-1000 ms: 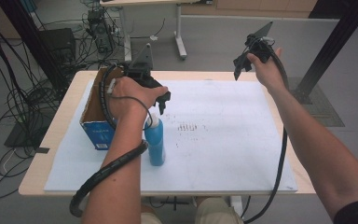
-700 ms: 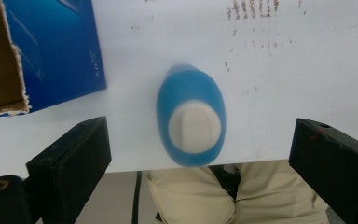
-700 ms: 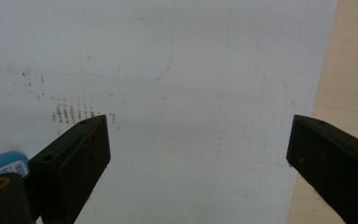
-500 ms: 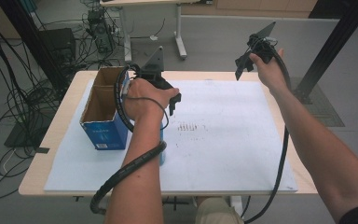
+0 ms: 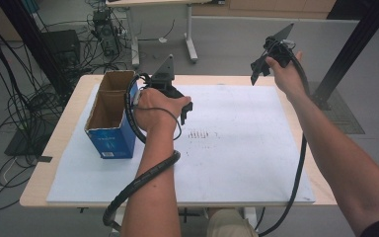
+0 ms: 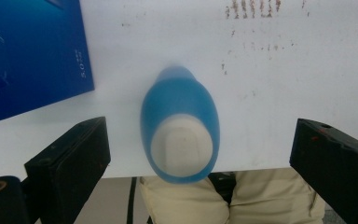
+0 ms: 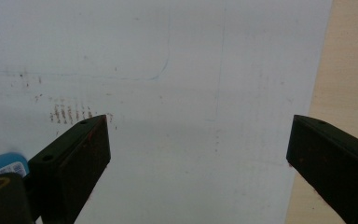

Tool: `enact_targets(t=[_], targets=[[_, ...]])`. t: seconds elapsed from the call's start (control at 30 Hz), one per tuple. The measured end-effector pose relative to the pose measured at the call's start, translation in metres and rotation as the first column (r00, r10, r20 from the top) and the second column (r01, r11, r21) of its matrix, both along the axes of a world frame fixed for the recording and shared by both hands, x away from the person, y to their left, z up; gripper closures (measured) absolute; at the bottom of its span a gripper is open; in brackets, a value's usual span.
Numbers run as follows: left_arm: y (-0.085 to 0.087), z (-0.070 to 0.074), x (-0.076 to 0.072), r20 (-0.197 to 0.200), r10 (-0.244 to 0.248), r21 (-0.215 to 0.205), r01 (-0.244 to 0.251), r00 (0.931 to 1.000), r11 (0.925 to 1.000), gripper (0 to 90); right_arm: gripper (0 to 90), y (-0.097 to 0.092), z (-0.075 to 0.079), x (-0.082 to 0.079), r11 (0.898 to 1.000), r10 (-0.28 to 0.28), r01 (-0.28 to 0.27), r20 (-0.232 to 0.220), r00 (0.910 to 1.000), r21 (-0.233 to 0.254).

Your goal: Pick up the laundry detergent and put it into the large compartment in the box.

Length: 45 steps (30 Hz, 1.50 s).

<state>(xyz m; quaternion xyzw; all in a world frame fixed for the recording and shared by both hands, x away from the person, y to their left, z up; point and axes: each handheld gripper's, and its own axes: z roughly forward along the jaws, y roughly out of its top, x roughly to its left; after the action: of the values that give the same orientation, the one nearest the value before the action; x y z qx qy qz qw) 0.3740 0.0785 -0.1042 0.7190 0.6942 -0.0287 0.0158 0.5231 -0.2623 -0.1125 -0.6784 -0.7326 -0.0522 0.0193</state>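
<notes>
A blue bottle (image 6: 180, 135) with a pale top stands upright on the white sheet (image 6: 270, 84), seen from above in the left gripper view. My left gripper (image 6: 198, 137) hovers over it, open, its jaws wide to either side and not touching it. In the high view the left gripper (image 5: 185, 111) hangs beside the blue box (image 5: 109, 126), and my forearm covers the bottle. My right gripper (image 5: 256, 69) is held high over the table's far right corner. It is open, and the right gripper (image 7: 196, 128) has nothing between its jaws.
The open blue cardboard box (image 6: 32, 51) stands at the sheet's left edge, close to the bottle. Brown smudges (image 5: 202, 134) mark the middle of the white sheet (image 5: 242, 168). Cables, a black frame and another table stand beyond the table's far edge.
My left hand and gripper have moved farther from me and a little right, so the forearm now hides the bottle in the high view. The right arm has stayed nearly still.
</notes>
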Motion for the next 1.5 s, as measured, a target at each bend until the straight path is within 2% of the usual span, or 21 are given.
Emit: enact_targets(t=[0.33, 0.8, 1.1, 1.5], targets=[[-0.003, -0.026, 0.000, -0.024, 0.003, -0.003, -0.003, 0.9997, 1.0000, 5.6, 5.9, -0.002, -0.005, 0.000, 1.000, -0.001, 0.001, -0.002, 1.0000, -0.003], [0.001, -0.053, -0.003, -0.036, 0.038, 0.003, -0.038, 0.9987, 0.9993, 5.9, 5.9, -0.004, -0.008, 0.000, 1.000, -0.009, 0.009, -0.005, 0.9999, -0.007], [0.000, -0.061, -0.006, -0.030, 0.040, 0.006, -0.039, 0.9988, 0.9992, 6.3, 5.9, -0.002, -0.011, 0.000, 1.000, -0.007, 0.006, -0.009, 0.9999, -0.010], [-0.003, -0.059, -0.009, -0.009, 0.042, 0.020, -0.042, 0.9991, 0.9989, 7.1, 5.9, -0.004, -0.009, -0.002, 1.000, -0.008, 0.008, -0.003, 1.0000, -0.010]])
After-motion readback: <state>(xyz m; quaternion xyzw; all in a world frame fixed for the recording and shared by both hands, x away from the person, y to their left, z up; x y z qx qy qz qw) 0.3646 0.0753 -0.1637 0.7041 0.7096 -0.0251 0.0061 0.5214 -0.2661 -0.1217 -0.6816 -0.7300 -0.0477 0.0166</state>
